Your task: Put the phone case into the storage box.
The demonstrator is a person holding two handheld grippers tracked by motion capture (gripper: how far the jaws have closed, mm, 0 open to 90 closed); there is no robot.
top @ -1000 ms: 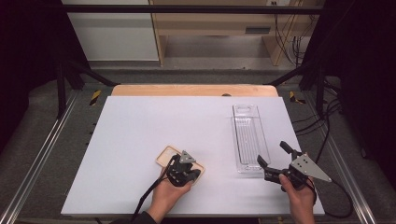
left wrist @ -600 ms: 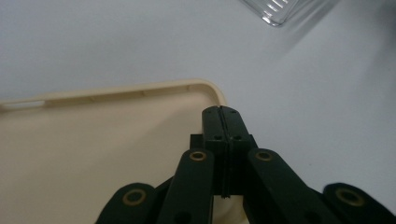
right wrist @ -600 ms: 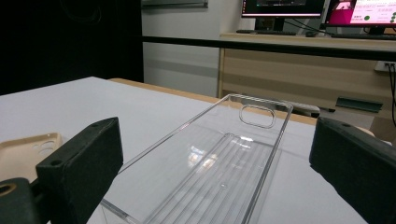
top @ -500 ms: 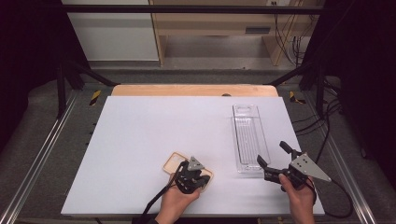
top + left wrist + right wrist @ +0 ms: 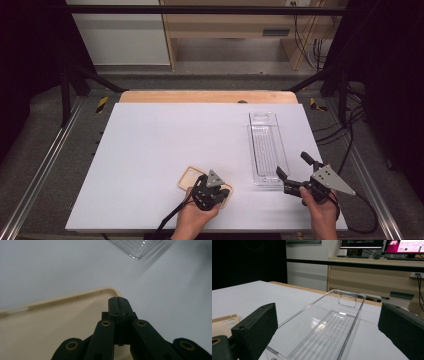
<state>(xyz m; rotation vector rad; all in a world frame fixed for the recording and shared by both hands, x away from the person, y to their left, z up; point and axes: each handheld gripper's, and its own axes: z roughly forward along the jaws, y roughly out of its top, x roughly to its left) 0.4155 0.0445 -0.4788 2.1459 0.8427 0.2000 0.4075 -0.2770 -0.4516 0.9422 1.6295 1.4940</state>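
Note:
A beige phone case lies open side up on the white table, near the front edge. My left gripper is over it, shut with nothing between its jaws. In the left gripper view the closed tips sit above the case's inside, close to a rounded corner. A clear plastic tray lies lengthwise at the right. My right gripper stands open just off the tray's near end. Its two pads frame the tray, apart from its sides.
A wooden board edges the table's far side. Metal frame rails run along both sides, and cables hang at the right. A desk with monitors stands behind. The table's left and middle are bare white surface.
My left gripper has moved to the right and a little nearer the front edge, and the beige case appears to have slid that way with it. The right gripper has stayed put.

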